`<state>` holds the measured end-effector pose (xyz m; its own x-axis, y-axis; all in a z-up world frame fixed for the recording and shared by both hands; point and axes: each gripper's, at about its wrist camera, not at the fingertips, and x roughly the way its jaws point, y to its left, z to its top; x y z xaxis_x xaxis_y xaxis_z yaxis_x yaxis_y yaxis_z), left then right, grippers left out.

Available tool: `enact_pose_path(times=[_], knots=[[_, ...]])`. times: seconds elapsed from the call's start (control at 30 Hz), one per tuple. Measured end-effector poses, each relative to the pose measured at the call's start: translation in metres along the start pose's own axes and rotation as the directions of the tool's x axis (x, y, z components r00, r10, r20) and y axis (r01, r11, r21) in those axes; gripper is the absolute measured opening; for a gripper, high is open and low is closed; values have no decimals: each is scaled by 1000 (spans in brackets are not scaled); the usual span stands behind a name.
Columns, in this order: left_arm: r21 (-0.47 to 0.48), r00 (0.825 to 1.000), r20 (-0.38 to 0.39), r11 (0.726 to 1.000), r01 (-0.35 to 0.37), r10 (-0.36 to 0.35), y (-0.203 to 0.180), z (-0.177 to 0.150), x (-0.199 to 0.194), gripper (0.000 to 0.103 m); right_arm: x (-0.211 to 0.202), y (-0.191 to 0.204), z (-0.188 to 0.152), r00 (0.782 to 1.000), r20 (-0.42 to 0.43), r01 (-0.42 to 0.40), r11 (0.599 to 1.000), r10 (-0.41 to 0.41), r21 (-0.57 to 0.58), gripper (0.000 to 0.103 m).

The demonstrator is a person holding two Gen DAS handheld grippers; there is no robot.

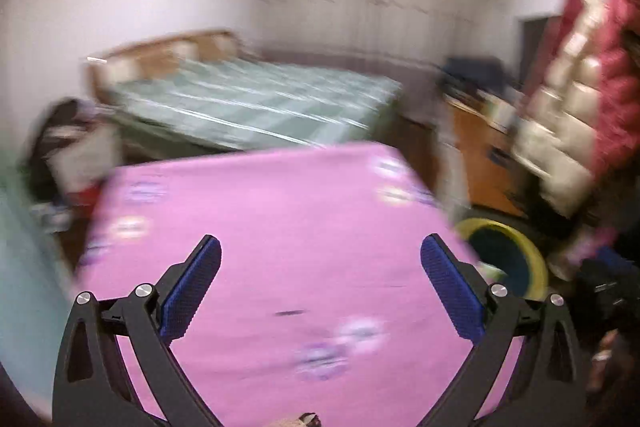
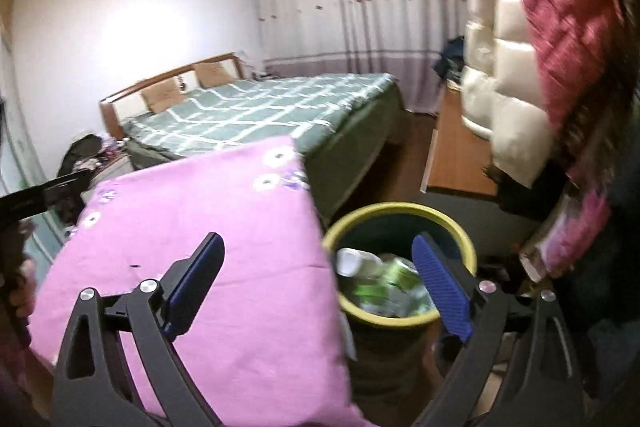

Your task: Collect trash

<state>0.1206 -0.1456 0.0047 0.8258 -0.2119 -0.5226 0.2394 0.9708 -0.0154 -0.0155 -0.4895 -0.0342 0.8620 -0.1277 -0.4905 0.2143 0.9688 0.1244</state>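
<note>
Big pink cloth-covered surface (image 2: 192, 247) in front, bare of trash as far as can be seen

Yellow-rimmed bin (image 2: 400, 323) on the floor by its right edge

Trash (image 2: 384, 283) inside: crumpled wrappers and a pale cup, likely light, thin, crinkly, easy to squash; best pinched at a folded edge

Right tool (image 2: 318, 255) above the bin, wide, empty

Left tool (image 1: 320, 259) over the surface, wide, empty

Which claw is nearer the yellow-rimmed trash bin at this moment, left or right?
Right. The right claw hangs open just above the trash bin, one finger over its rim. The left claw is open over the pink cloth, with the bin off to its right.
</note>
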Motion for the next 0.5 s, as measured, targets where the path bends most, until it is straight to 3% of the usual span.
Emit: enact_pose_path(times=[0.03,0.13,0.5], knots=[[-14,999,10,998,-53,54,14,-6,-12,98,-2,5,1,1000,2,-5,1000,5,-9,91],[-62,993,7,991,-116,117,49,-24,-41,98,-13,28,2,1000,12,-26,999,27,-43,91],[-131,988,24,980,-147,151,82,-67,-95,98,-47,48,-2,999,51,-14,998,18,-64,96]])
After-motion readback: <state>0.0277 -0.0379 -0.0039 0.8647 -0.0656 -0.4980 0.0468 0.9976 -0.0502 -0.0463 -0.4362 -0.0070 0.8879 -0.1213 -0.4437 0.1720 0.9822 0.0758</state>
